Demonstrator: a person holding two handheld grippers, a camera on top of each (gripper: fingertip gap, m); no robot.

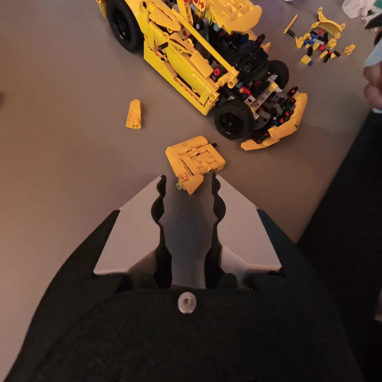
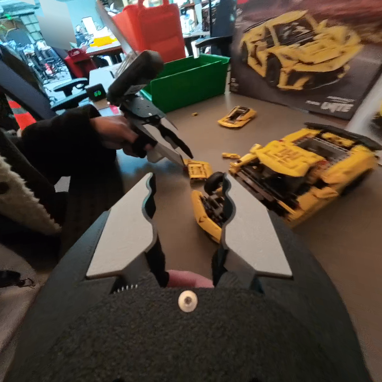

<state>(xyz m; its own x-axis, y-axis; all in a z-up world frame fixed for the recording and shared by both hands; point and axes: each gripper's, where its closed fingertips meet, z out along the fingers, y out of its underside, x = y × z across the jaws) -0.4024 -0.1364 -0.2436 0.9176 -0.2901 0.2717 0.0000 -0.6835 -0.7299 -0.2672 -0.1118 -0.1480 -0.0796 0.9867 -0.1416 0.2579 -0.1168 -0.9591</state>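
A partly built yellow brick car [image 1: 198,62] stands on the grey table [image 1: 62,103]. A loose yellow panel assembly [image 1: 194,161] lies just in front of it. My left gripper [image 1: 188,177] is open and empty, its tips just short of that panel. In the right wrist view the same panel [image 2: 198,169] lies under the left gripper [image 2: 187,159], held by a hand. My right gripper [image 2: 188,182] is open and empty, hovering by the car's front bumper [image 2: 203,219]. The car [image 2: 299,171] sits to its right.
A small yellow wedge piece [image 1: 134,114] lies left of the car. A heap of small parts [image 1: 322,41] lies at the far right. A yellow roof panel [image 2: 237,116], a green bin [image 2: 186,82], the set's box [image 2: 299,62] and a red bag [image 2: 153,31] stand behind. The table edge [image 1: 330,175] runs at right.
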